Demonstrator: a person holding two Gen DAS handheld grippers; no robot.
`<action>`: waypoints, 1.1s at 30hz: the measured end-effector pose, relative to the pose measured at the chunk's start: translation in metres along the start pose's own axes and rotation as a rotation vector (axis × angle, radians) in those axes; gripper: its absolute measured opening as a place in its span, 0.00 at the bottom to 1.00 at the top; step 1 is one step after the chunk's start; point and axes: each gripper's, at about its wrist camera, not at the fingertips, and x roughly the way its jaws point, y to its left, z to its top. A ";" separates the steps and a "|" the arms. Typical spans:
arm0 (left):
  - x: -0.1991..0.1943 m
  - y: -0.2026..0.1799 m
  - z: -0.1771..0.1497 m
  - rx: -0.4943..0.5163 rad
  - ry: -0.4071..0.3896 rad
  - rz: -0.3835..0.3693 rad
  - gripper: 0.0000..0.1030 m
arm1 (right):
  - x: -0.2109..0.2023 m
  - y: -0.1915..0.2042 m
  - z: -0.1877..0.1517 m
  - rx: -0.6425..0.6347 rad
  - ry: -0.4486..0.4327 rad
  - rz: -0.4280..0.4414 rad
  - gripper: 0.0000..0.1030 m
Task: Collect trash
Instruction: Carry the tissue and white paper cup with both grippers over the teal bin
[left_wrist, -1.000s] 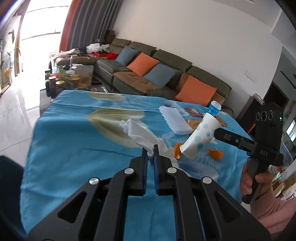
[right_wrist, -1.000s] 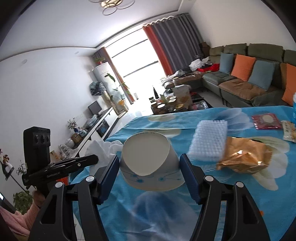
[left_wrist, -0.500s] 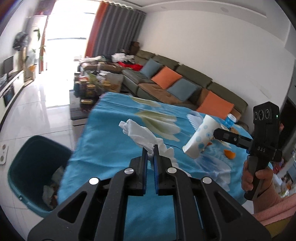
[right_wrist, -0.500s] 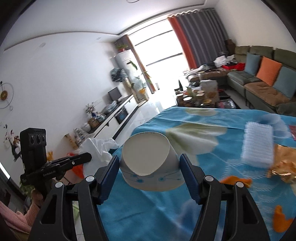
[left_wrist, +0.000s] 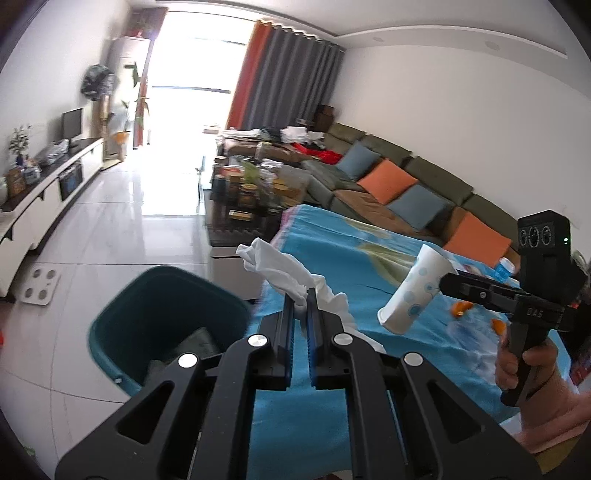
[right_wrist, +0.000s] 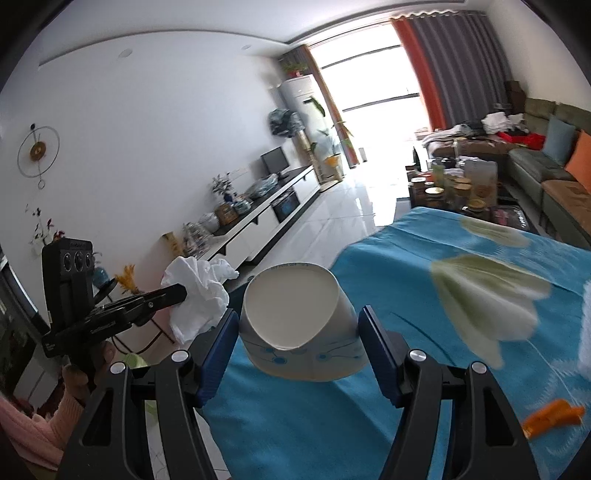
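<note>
Bright daylight comes through a tall window with orange and grey curtains at the far end of a living room with a pale tiled floor. Ahead of both tongs is a table with a blue flower-patterned cloth (left_wrist: 332, 254), and behind it stands a long dark green sofa with orange and blue cushions (left_wrist: 399, 184).

The left tongs (left_wrist: 301, 299) are nearly fully closed and they pinch a crumpled white tissue (left_wrist: 284, 269), which rises above and spreads to both sides of the tips. Below and to the left of these tongs, on the floor just beside the table edge, stands a dark teal plastic trash bin (left_wrist: 166, 321) with some waste inside. The tissue is near the table edge, to the right of the bin opening and not over it.

The right tongs (right_wrist: 297, 328) stand wide and their blue pads press on both sides of a white paper cup with blue dot pattern (right_wrist: 295, 321). The cup lies tilted between them, over the blue cloth, and its flat bottom faces the camera. A small orange peel piece (right_wrist: 554, 413) lies on the cloth to the lower right of these tongs.

A person's hand (left_wrist: 532, 373) grips the handle of the right tongs.
</note>
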 end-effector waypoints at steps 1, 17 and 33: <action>-0.003 0.006 0.000 -0.007 -0.002 0.013 0.06 | 0.004 0.004 0.002 -0.007 0.005 0.006 0.63; -0.015 0.080 -0.005 -0.116 0.013 0.146 0.06 | 0.064 0.047 0.018 -0.068 0.067 0.067 0.63; 0.005 0.105 -0.017 -0.183 0.050 0.172 0.06 | 0.118 0.067 0.021 -0.068 0.142 0.072 0.63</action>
